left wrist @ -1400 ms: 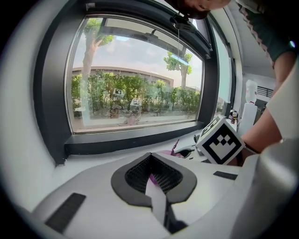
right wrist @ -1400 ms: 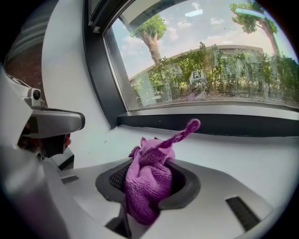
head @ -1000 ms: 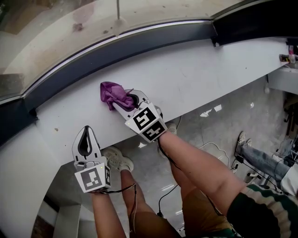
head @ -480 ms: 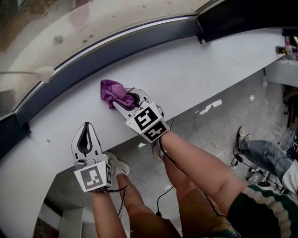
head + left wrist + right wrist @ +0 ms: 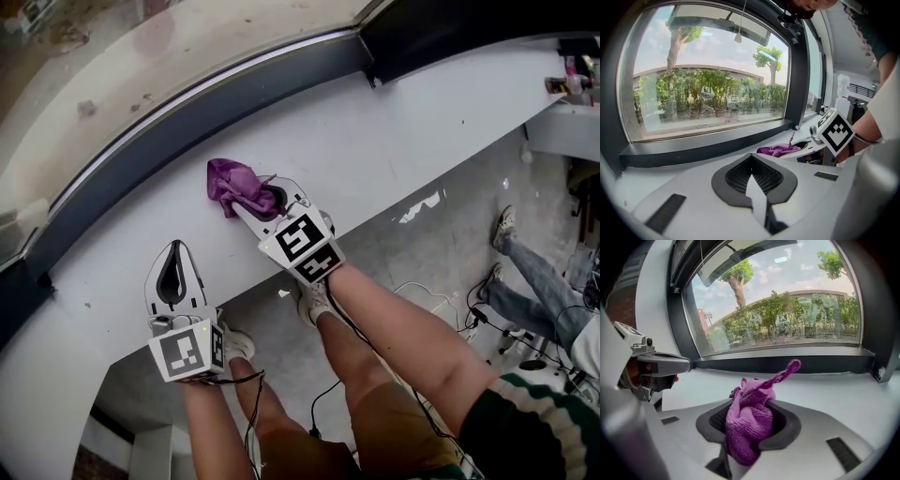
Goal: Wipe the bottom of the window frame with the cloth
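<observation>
From the head view, my right gripper [image 5: 267, 199] sits over the white sill [image 5: 403, 141], clamped on the purple cloth [image 5: 232, 185]. The cloth bunches out past the tips and lies on the sill, near the dark bottom frame [image 5: 234, 98] but not touching it. My left gripper [image 5: 174, 277] sits further left along the sill by its near edge, well apart from the cloth.

In the left gripper view, my jaws are pressed together at the tips with nothing between them. The cloth [image 5: 777, 150] shows off to the right, in front of the other tool.

In the right gripper view, the jaws are closed on a thick wad of cloth [image 5: 747, 423] that fills the pocket between the pads. One twisted corner sticks up loose towards the bottom frame [image 5: 787, 363].

I judge the cloth to be light, soft knit that is limp and a little grippy, so it should not slip. It will fold and drag rather than push (a loose tail just flops). Gripping it by the bunched middle, as I do now, looks right. For the wipe I would want enough cloth ahead of the tips that fabric, not plastic, meets the frame.
</observation>
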{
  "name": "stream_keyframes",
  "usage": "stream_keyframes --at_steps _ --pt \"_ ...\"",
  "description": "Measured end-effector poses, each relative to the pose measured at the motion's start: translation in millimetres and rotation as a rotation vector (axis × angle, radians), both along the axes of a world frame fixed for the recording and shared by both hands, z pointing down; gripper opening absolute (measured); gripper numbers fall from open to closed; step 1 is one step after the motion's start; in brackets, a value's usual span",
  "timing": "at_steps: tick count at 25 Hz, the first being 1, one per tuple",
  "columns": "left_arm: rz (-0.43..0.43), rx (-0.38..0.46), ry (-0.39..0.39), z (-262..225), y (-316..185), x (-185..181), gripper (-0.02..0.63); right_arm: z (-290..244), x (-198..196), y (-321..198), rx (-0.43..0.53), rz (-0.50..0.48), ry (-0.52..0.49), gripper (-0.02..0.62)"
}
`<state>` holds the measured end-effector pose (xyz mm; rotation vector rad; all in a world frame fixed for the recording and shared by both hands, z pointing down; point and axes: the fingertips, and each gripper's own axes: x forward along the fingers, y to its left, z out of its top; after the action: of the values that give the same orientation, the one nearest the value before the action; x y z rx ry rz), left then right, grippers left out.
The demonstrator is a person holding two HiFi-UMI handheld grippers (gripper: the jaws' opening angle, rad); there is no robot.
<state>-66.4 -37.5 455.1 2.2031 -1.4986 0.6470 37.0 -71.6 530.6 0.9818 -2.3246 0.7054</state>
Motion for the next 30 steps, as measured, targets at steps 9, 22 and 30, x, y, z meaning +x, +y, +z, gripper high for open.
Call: stream_keyframes --at_steps 9,22,30 --pt "0.017 -0.036 0.067 9 -14 53 0.005 3 64 -9 -0.003 0.065 0.034 0.147" --pt "0.106 -0.026 0.072 11 -32 128 0.005 6 148 -27 0.013 0.142 0.073 0.147" --pt "0.156 0.003 0.102 6 -40 176 0.006 7 211 -35 0.033 0.202 0.128 0.147"
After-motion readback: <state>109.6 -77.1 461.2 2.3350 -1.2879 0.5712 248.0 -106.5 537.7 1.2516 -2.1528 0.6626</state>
